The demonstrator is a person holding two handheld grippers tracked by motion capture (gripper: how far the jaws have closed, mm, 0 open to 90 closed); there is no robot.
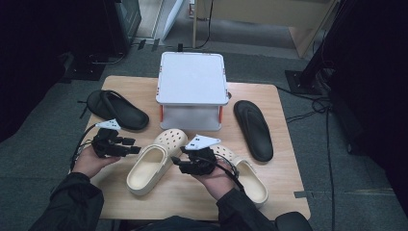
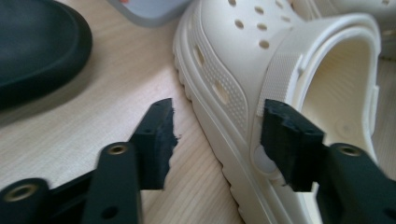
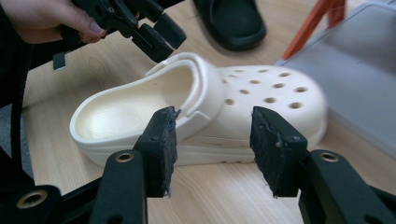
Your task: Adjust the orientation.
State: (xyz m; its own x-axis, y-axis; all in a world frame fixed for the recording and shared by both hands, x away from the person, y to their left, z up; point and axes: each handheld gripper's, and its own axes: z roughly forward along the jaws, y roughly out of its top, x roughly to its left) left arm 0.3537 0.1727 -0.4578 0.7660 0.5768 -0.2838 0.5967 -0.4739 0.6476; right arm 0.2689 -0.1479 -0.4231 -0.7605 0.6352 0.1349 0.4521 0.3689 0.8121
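Observation:
Two cream clogs lie at the table's front. The left clog [image 1: 151,166] [image 2: 233,56] [image 3: 243,93] points toward the rack; the right clog [image 1: 252,180] is partly hidden under my right hand. My left gripper [image 1: 134,146] [image 2: 217,126] [image 3: 161,39] is open at this clog's left side by the heel strap, one jaw over the table, the other at the strap's rivet. My right gripper [image 1: 177,161] [image 3: 215,135] is open too, just off the clog's right side, with nothing between its jaws.
A white two-tier rack [image 1: 192,82] [image 3: 355,70] with orange legs stands at the back middle of the wooden table [image 1: 192,202]. One black flip-flop [image 1: 118,109] [image 2: 37,42] [image 3: 229,18] lies at the left, another black flip-flop [image 1: 252,127] at the right.

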